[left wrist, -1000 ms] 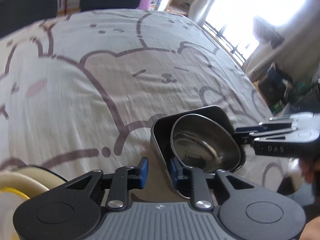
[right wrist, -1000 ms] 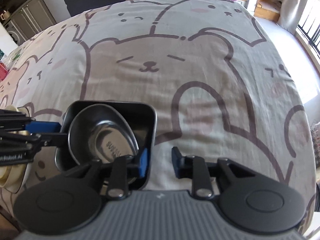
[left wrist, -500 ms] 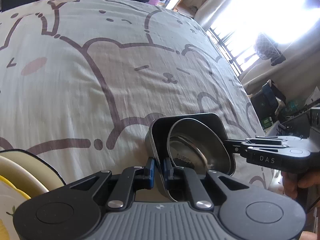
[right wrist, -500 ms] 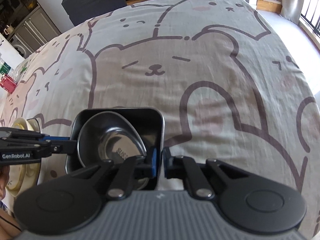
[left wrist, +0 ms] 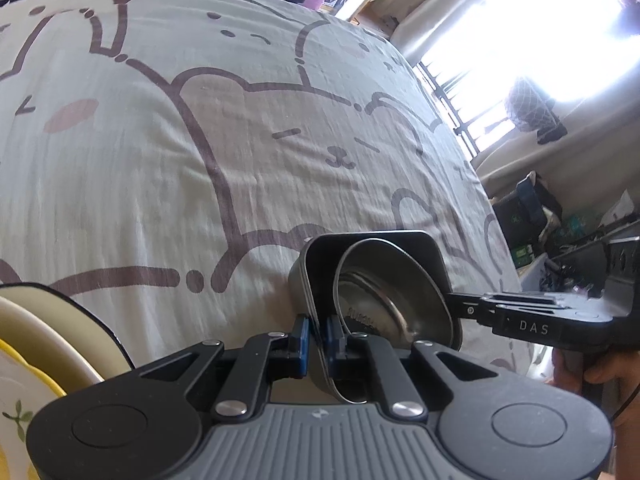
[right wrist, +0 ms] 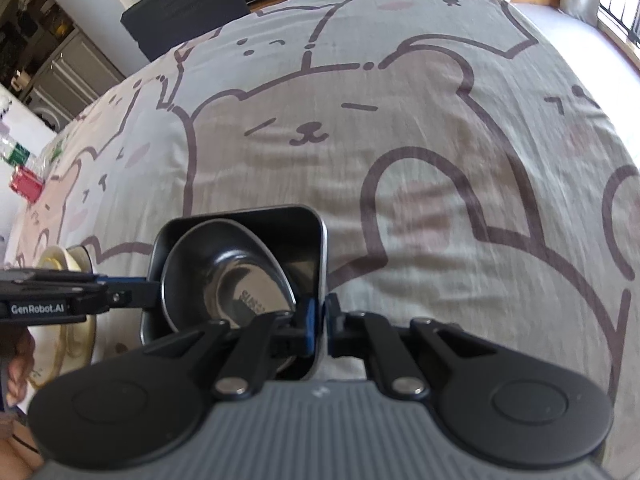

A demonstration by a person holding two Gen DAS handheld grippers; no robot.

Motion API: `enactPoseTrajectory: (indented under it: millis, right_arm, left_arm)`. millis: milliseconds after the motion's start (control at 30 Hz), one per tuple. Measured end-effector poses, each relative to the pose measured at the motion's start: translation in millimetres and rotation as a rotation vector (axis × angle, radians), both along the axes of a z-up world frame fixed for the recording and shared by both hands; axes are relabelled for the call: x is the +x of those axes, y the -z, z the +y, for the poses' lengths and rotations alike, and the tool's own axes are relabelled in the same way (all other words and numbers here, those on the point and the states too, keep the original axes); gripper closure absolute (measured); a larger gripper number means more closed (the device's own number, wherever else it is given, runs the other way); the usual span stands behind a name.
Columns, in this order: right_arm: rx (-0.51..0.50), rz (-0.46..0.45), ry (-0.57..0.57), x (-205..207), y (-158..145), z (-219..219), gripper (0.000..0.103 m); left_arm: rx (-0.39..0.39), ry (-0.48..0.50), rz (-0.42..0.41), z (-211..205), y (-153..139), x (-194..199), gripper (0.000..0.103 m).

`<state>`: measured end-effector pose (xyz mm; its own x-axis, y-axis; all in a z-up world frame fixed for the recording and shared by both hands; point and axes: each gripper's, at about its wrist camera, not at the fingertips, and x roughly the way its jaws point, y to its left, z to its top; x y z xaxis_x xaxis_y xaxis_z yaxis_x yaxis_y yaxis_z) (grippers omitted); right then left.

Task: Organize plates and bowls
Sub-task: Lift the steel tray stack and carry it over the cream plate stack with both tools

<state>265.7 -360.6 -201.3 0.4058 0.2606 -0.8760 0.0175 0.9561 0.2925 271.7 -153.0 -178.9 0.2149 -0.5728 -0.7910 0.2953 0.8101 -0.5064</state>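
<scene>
Here, in the left wrist view, the left gripper pinched the square tin's thin wall, near the table's front edge. In the right wrist view, the right gripper clamped the opposite wall; with the steel bowl loose inside, the stiff, slippery tin likely needed both grips.

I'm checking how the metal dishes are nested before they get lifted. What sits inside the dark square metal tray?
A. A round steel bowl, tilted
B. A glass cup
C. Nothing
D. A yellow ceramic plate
A: a round steel bowl leans tilted inside the dark square metal tray, as the left wrist view also shows; the cream and yellow plates lie outside it.
</scene>
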Motion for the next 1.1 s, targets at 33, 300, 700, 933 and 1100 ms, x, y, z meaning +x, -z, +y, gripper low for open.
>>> enactPoseTrajectory:
  millis: [33, 300, 700, 933, 1100]
  right_arm:
    - [0.010, 0.000, 0.005, -0.6, -0.1, -1.3, 0.096]
    - [0.053, -0.005, 0.000, -7.6, -2.8, -5.2, 0.096]
    - [0.106, -0.008, 0.007, -10.4, 1.0, -9.4, 0.097]
    - [0.114, -0.016, 0.012, -11.8, 0.1, -10.2, 0.097]
    - [0.136, -0.031, 0.025, -14.6, -3.1, -12.6, 0.097]
  left_arm:
    - [-0.003, 0.000, -0.001, 1.0, -0.5, -0.2, 0.094]
    - [-0.001, 0.002, 0.000, 3.4, -0.8, -2.8, 0.094]
    - [-0.005, 0.024, -0.011, 6.8, 2.5, -5.4, 0.095]
    - [0.008, 0.037, -0.025, 5.1, 0.9, -6.7, 0.095]
    - [-0.004, 0.028, -0.046, 7.8, -4.7, -6.8, 0.096]
